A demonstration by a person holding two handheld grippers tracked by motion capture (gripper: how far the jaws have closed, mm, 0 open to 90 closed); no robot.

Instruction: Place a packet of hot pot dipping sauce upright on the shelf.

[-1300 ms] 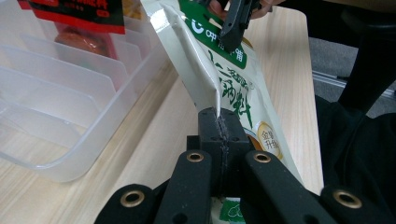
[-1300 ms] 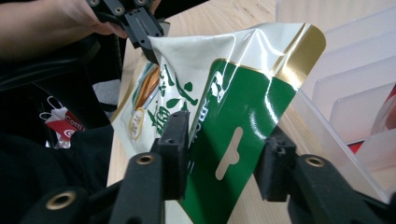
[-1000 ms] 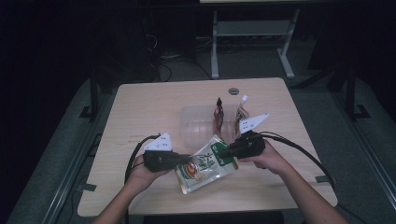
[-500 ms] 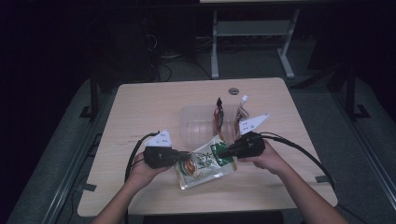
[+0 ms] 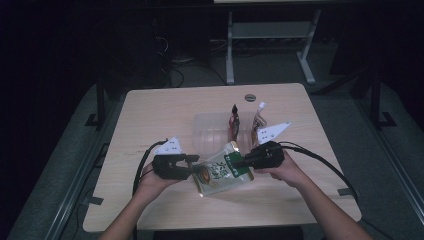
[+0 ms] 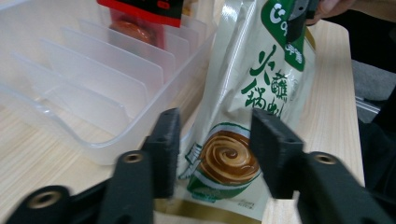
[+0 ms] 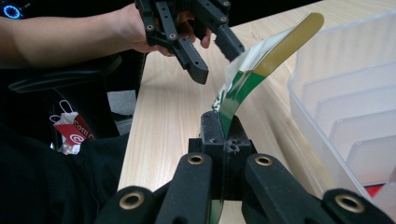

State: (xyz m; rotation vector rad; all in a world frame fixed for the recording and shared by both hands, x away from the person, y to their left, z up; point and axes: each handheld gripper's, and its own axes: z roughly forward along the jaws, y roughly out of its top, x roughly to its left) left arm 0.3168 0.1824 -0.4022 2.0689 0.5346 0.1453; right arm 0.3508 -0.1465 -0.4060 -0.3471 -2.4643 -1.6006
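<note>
Item: green-and-cream snack pouch (image 5: pixel 221 171), printed with a swirl picture and green characters. It hung over the near middle of the wooden table (image 5: pixel 165 105), just in front of the clear plastic divider tray (image 5: pixel 212 131), stretched between the two grippers with its lower end close to the tabletop.

Right gripper (image 7: pixel 222 128): jaws pressed tight on the green top edge of the pouch, which curved up and away from the pads in the right gripper view. In the high view it lay at the pouch's right upper corner, held by the right hand (image 5: pixel 283 167).

Left gripper (image 6: pixel 214 151): jaws had just been opening and stood half apart. The pouch's lower end sat between them in the left gripper view, with a gap showing at the right pad; contact at the left pad could not be told. The left hand (image 5: pixel 150 179) held it at the pouch's left side.

Tray: ribbed with upright partitions; a red-labelled packet (image 6: pixel 140 11) stood in a far slot. In the high view, further packets (image 5: pixel 258 120) stood upright at the tray's right end.

Small dark round disc (image 5: pixel 250 97): on the table's far part, well apart from the tray.
</note>
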